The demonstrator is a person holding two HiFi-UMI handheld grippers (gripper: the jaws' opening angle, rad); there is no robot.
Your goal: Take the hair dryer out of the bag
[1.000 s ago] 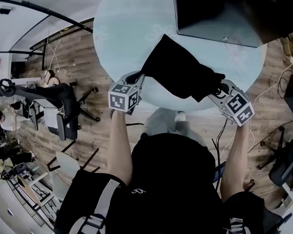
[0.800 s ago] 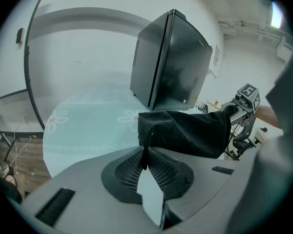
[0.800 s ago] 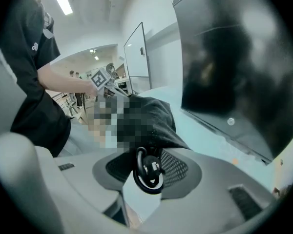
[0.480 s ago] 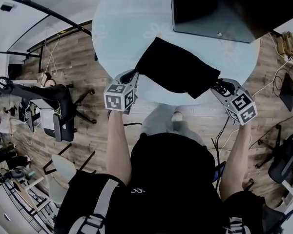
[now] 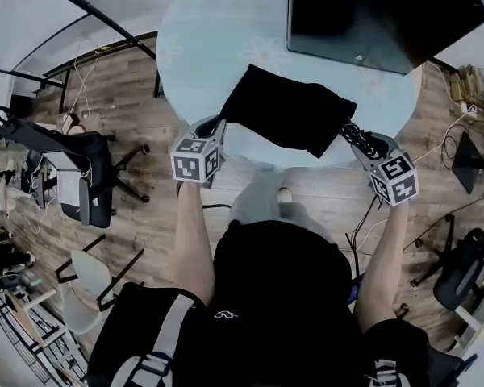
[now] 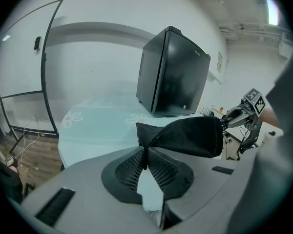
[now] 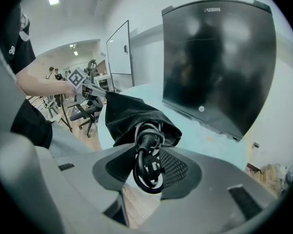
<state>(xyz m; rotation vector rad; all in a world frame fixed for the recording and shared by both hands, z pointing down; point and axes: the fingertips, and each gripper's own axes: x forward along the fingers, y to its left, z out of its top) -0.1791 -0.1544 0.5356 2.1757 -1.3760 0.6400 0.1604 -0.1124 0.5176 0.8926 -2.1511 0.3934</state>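
Note:
A black fabric bag [image 5: 286, 113] hangs stretched between my two grippers over the near edge of the round table [image 5: 218, 31]. My left gripper [image 5: 217, 124] is shut on the bag's left corner; in the left gripper view the cloth [image 6: 188, 135] is pinched between the pads [image 6: 129, 169]. My right gripper [image 5: 352, 133] grips the bag's other end, where its jaws are closed on a coiled black power cord with its plug [image 7: 147, 165] that sticks out of the bag's mouth [image 7: 132, 116]. The hair dryer's body is hidden inside the bag.
A large black box-shaped appliance [image 5: 379, 14] stands on the far right of the pale blue table. Around the table there are a wooden floor, office chairs [image 5: 81, 168] to the left and cables [image 5: 460, 135] to the right. My legs are just below the table's edge.
Both grippers have shifted a little with the bag still held between them. The bag hangs slightly nearer the table's front edge. Neither grip has changed.

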